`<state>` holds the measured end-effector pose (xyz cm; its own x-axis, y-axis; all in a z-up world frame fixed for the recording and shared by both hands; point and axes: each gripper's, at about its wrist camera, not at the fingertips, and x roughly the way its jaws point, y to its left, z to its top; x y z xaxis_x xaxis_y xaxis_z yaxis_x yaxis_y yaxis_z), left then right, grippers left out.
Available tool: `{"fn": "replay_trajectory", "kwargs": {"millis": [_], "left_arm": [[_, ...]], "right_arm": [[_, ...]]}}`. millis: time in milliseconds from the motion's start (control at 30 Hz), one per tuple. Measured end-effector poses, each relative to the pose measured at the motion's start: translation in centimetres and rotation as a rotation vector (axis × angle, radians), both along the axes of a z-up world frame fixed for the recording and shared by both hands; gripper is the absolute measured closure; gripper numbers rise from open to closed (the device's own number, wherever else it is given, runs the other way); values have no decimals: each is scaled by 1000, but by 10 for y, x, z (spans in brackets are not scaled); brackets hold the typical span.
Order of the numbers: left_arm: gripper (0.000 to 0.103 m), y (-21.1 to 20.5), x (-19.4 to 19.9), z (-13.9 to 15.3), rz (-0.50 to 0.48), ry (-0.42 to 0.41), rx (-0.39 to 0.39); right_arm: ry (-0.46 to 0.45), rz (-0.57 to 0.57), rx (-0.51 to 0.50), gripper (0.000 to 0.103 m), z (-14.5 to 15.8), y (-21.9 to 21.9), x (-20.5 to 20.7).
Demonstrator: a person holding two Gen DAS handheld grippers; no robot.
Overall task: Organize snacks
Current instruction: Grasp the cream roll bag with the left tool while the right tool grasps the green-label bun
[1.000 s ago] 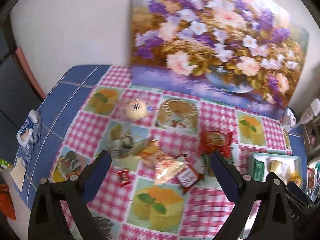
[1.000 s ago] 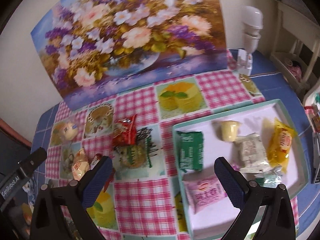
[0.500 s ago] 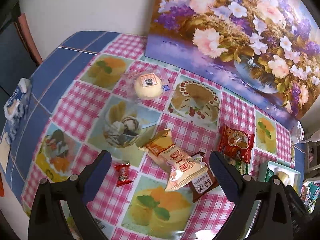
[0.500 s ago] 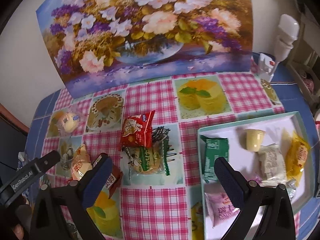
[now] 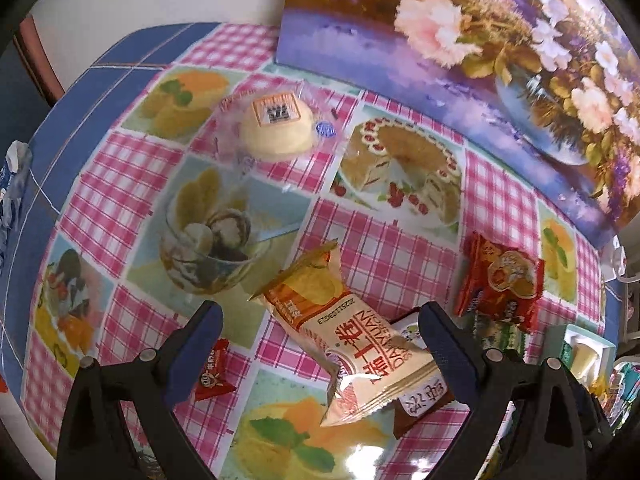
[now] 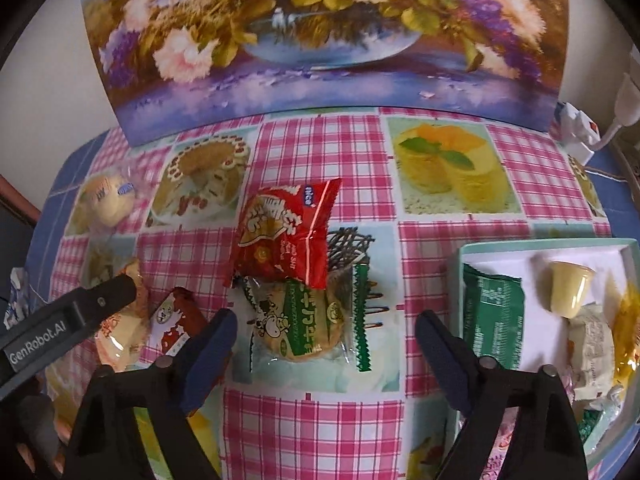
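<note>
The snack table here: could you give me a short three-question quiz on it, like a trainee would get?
1. True or false: the red rice-cracker packet already lies in the white tray.
2. Which snack lies between the right gripper's open fingers: A) the green-striped clear biscuit packet, B) the pudding cup, C) the round bun in clear wrap?
3. Fill in: between the left gripper's fingers lies the cream and orange ____ packet.

Key: 1 false, it lies on the checked tablecloth. 2 A; the jaws have just been closing and do not yet touch it. 3 egg-roll.
</note>
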<state>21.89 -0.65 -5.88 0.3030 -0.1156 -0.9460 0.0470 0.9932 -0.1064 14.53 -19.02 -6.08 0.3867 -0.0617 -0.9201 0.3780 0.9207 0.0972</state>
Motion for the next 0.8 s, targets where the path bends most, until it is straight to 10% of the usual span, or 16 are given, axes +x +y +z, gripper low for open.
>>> {"fn": "replay_trajectory", "kwargs": {"millis": [200, 467, 800], "left_arm": [[8, -2, 1, -12, 6, 25, -5], [55, -5, -1, -20, 3, 40, 6], [65, -9, -3, -19, -11, 16, 18]], "right_arm": [[22, 23, -15, 16, -10, 7, 6], [47, 42, -26, 29, -22, 15, 11], [25, 42, -36, 46, -20, 14, 10]]}}
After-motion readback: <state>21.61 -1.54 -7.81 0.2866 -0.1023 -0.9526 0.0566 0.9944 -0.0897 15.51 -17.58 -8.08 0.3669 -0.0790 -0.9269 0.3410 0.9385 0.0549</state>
